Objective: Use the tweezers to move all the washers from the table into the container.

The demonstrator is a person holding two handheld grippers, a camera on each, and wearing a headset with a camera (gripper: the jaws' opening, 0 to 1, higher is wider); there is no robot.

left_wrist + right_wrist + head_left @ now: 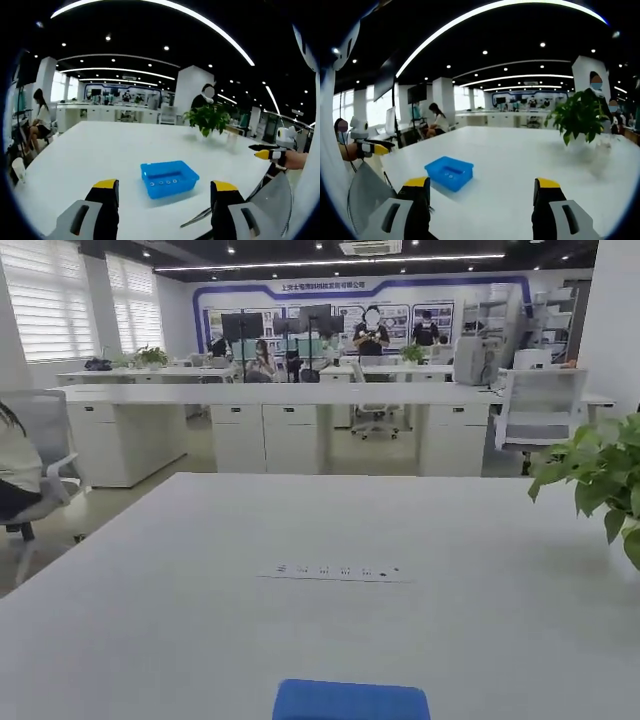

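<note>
While nothing is gripped, left tongs: jaws wide, empty, over near counter edge.
Box: blue, mid-counter.
Washers: small rings inside box.
Tweezers: lying right of box, near edge.
Right tongs: wide, empty.
Plant: far right.

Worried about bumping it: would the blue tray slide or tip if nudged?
The blue tray looks shallow and wide, so tipping seems unlikely. It appears to be light plastic on a smooth white table, so it would probably slide easily.
</note>
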